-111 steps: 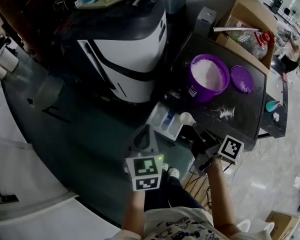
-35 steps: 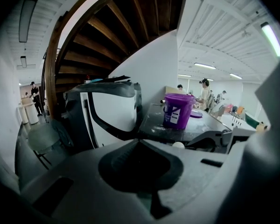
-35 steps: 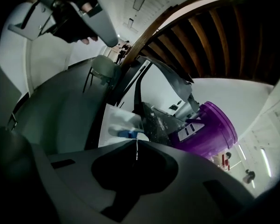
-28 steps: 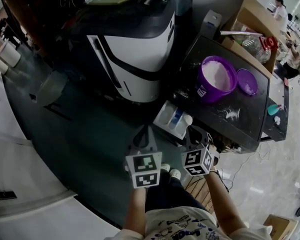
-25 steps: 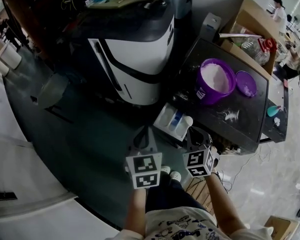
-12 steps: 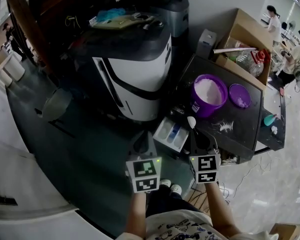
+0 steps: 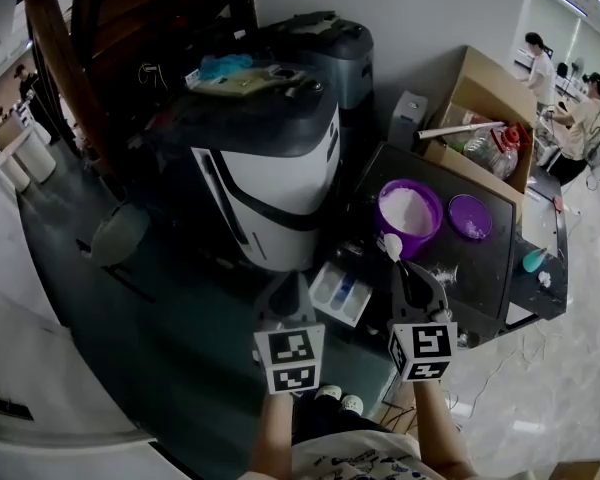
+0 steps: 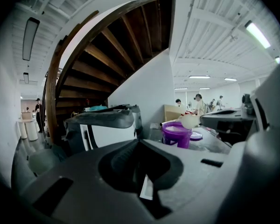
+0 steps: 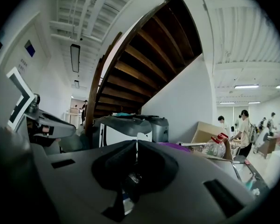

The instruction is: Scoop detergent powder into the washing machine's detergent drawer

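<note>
Holding the scoop (image 7: 391, 246) in the right hand-held gripper (image 7: 404, 271), jaws clamped on its handle; its white bowl is hanging just before the purple detergent tub (image 7: 408, 213) on the counter (image 7: 490, 268), right of the open detergent drawer (image 7: 338, 294). I am carrying the left hand-held gripper (image 7: 287, 286) closed and empty, near the drawer, below the washing machine (image 7: 270, 168).

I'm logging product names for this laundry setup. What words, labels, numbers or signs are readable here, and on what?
No text can be read clearly.
Label on the purple tub: too small to read.
Blue wall sign: too small to read.
Marker cubes: black-and-white square patterns, no words.
</note>
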`<state>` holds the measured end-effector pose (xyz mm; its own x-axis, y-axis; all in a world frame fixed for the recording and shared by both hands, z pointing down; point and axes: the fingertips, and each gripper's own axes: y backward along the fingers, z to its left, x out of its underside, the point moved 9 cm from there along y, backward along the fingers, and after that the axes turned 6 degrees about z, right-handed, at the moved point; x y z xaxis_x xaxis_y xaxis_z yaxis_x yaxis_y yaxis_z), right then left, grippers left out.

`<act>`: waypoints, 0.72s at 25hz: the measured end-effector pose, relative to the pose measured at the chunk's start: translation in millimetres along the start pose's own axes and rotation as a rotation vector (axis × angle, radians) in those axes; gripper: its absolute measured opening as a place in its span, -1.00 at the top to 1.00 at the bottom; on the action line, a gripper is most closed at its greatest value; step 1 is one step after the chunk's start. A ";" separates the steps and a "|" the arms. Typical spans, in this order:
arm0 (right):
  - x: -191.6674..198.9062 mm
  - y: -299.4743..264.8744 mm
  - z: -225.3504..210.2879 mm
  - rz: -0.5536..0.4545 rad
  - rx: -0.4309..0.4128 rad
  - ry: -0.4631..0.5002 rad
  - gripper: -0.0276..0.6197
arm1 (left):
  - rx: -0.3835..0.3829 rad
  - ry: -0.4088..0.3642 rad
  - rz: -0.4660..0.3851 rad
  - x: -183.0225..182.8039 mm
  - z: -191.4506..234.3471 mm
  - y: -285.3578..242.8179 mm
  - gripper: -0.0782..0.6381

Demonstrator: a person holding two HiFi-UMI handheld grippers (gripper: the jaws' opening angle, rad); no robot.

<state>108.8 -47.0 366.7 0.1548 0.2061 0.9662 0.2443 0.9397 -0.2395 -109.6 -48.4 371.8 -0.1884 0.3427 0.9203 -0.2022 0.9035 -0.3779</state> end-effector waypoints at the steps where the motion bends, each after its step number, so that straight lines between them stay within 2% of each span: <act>1: -3.9 1.4 -2.2 -0.019 0.004 -0.006 0.85 | -0.002 -0.002 -0.007 -3.1 -0.5 0.8 0.78; 18: -41.7 23.6 -28.7 -0.158 0.036 -0.076 0.85 | -0.023 -0.042 -0.129 -51.3 -10.9 17.1 0.78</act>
<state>135.6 -41.3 318.0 0.0442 0.0739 0.9963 0.2257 0.9707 -0.0820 -92.9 -47.7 319.2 -0.2025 0.2127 0.9559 -0.2054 0.9452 -0.2538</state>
